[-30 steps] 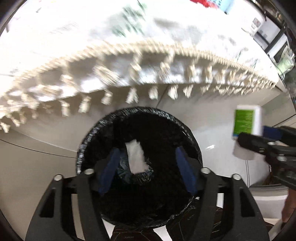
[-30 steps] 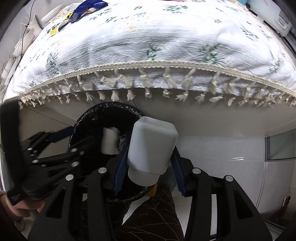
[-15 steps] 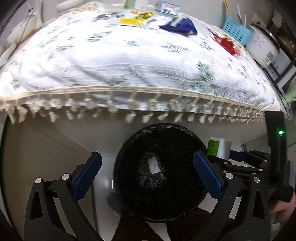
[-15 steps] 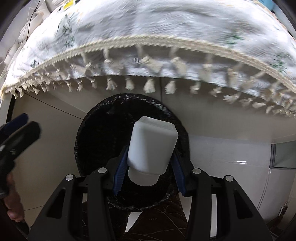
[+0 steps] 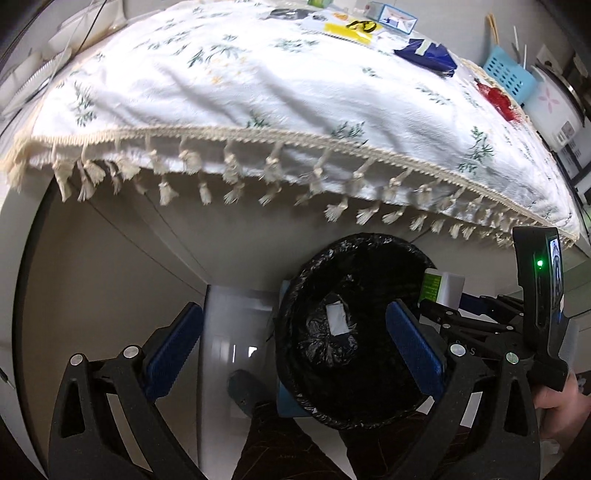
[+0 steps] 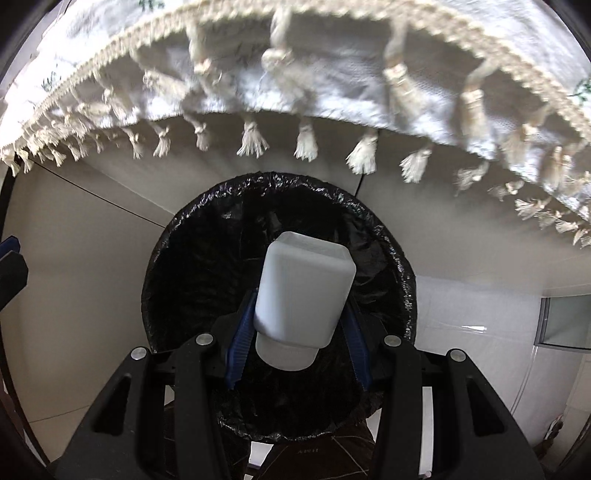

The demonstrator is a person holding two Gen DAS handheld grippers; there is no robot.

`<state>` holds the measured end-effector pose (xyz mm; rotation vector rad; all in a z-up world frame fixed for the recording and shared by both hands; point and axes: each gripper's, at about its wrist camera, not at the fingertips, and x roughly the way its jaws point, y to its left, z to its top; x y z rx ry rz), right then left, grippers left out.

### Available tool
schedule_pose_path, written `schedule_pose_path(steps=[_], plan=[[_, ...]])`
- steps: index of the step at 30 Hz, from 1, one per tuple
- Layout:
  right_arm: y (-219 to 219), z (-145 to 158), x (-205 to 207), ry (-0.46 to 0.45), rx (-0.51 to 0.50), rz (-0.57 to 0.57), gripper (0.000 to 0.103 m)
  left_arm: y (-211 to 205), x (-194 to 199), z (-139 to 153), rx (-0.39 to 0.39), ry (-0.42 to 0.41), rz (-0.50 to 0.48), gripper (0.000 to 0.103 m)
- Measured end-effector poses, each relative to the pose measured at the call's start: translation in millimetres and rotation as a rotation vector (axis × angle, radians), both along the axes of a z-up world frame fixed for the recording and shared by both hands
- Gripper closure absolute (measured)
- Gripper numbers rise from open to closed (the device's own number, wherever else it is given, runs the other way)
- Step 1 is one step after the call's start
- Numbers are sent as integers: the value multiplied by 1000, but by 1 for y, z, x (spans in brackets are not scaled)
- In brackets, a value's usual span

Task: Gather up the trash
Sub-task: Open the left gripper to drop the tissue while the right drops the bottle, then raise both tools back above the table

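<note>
A trash bin with a black liner [image 5: 373,243] stands on the floor below the table edge; a white scrap [image 5: 338,319] lies inside it. My left gripper [image 5: 293,347] is open and empty, left of and above the bin. My right gripper [image 6: 295,332] is shut on a white plastic bottle [image 6: 304,291], held directly over the bin's opening [image 6: 207,251]. In the left wrist view the bottle [image 5: 441,291] shows its green label at the bin's right rim, held by the right gripper [image 5: 476,317].
A table with a white floral cloth and tassel fringe [image 5: 280,110] overhangs the bin. On it lie a blue wrapper [image 5: 428,55], a yellow packet [image 5: 351,27] and a red item [image 5: 496,99]. A blue basket [image 5: 508,74] stands at the back right.
My left gripper opened, dropped the white scrap into the bin, and drew back up and left. My right gripper moved with the bottle over the middle of the bin.
</note>
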<state>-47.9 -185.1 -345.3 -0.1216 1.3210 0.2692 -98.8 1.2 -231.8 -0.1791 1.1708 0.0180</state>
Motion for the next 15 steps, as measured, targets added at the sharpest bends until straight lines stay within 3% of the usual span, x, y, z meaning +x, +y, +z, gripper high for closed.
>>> schedule_pose_path(steps=[9,15], plan=[[1,-4,1,-15,-13,-2,57,-6,3,-4,10,8,-18,6],[-12,26,-6,-59,-21,-1,39,-13,7,-8,4,17,-34,6]])
